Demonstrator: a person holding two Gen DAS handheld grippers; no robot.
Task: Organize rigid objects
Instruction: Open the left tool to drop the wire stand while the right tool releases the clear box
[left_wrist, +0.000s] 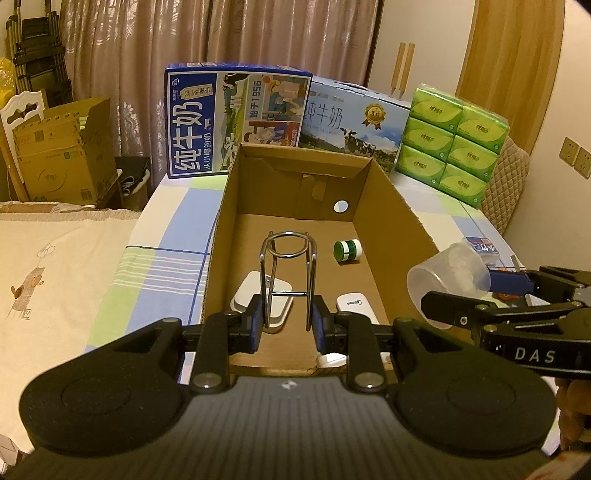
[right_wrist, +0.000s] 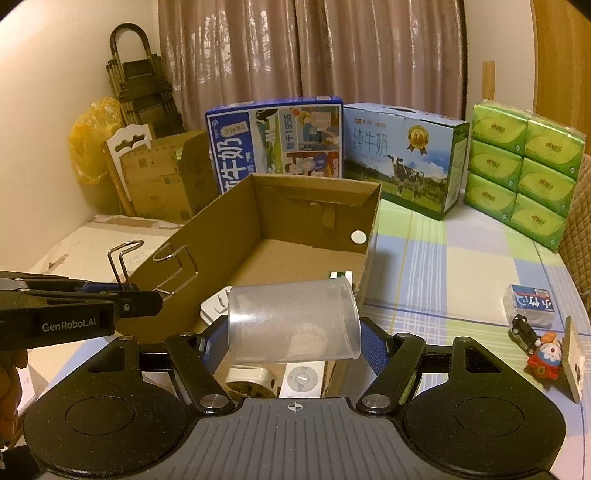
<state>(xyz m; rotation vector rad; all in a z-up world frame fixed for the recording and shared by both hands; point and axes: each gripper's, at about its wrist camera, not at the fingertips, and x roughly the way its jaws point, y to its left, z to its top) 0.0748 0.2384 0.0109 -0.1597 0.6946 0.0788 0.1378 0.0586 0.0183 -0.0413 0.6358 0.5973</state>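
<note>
Hand-held gripper (right_wrist: 293, 341), checked cloth (right_wrist: 443, 258), curtains (right_wrist: 295, 48) behind.

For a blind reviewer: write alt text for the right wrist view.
The right gripper holds a translucent plastic cup on its side over the near end of an open brown cardboard box. At left, the left gripper holds a chrome wire holder by the box's left wall.
</note>
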